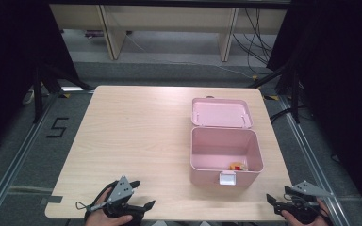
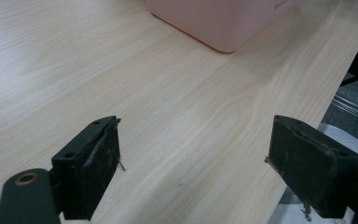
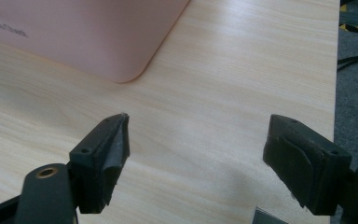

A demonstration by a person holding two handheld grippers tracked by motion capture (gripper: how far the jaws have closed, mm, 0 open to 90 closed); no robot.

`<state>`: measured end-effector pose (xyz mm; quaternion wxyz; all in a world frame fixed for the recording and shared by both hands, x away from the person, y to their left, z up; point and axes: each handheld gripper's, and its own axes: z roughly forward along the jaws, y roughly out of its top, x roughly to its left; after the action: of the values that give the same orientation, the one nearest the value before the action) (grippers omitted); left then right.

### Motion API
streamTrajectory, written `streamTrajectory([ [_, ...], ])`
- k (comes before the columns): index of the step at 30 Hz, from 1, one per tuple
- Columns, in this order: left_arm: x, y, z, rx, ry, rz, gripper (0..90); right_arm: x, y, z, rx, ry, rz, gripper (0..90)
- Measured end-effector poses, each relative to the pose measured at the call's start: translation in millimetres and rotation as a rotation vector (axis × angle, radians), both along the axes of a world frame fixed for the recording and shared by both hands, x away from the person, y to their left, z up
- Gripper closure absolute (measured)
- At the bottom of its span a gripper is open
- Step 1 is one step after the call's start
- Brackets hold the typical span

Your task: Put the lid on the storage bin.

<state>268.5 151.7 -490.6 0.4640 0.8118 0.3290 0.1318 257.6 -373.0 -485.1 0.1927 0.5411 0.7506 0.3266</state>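
Here both grippers rest at the near edge of the pale wooden table (image 1: 136, 136), jaws apart and empty: left gripper (image 1: 143, 195), right gripper (image 1: 274, 201). Between them stands the open pink plastic box (image 1: 224, 176), lid back, probably ready for closing, a small yellow-red object (image 1: 237, 166) inside.

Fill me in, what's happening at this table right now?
A person holds a two-jaw gripper in each hand at the near edge of a wooden table. The left gripper and the right gripper are both open and hold nothing. A pink box sits on the right half of the table with its lid swung back. A small yellow and red object lies inside, near the front wall. Neither gripper touches the box.
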Motion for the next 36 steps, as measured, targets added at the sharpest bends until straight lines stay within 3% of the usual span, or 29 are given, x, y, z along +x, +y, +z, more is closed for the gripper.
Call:
streamTrajectory([
  [1,0.2,0.0,0.0,-0.003,-0.001,-0.001,15.8,0.5,-2.6,1.3,-0.018,-0.003,0.013,22.9],
  [2,0.5,-0.1,-0.2,-0.012,-0.002,0.001,15.7,-0.3,-0.6,0.6,0.014,0.009,-0.005,22.8],
  [5,0.7,-0.3,0.2,-0.015,0.002,0.003,15.8,-0.3,-1.6,0.0,0.018,0.011,-0.009,23.0],
  [6,1.5,-0.7,1.3,-0.017,0.008,0.004,15.8,0.1,-4.2,1.3,-0.026,0.005,-0.008,23.1],
  [9,2.2,-2.0,4.3,-0.025,0.018,0.007,15.8,1.1,-5.4,-0.1,-0.032,0.005,0.003,23.3],
  [10,2.6,-2.2,5.6,-0.020,0.012,0.004,15.8,1.0,-4.0,-0.2,-0.001,0.029,0.004,23.4],
  [17,6.6,-6.6,13.1,-0.042,0.015,0.001,15.8,1.7,-4.4,-0.4,-0.016,0.012,0.002,23.4],
  [21,12.9,-12.3,22.4,-0.076,0.006,-0.005,15.8,2.2,-4.3,-1.1,-0.014,0.011,0.002,23.4],
  [22,17.5,-16.8,29.1,-0.100,-0.006,-0.008,15.8,2.8,-4.1,-3.0,-0.008,-0.015,-0.004,23.4],
  [23,17.5,-16.8,29.1,-0.100,-0.006,-0.008,15.8,2.8,-4.1,-3.0,-0.008,-0.015,-0.004,23.4],
  [24,22.1,-21.6,35.7,-0.104,-0.013,-0.007,15.8,1.3,-1.7,-2.3,0.022,0.003,-0.023,23.4],
  [28,32.9,-34.0,44.2,-0.115,-0.018,-0.024,15.8,2.0,-5.4,-2.2,-0.013,-0.016,0.004,23.8],
  [36,51.0,-59.0,53.7,-0.148,0.002,-0.062,16.4,2.7,-5.1,-2.7,-0.008,-0.024,-0.003,23.8],
])
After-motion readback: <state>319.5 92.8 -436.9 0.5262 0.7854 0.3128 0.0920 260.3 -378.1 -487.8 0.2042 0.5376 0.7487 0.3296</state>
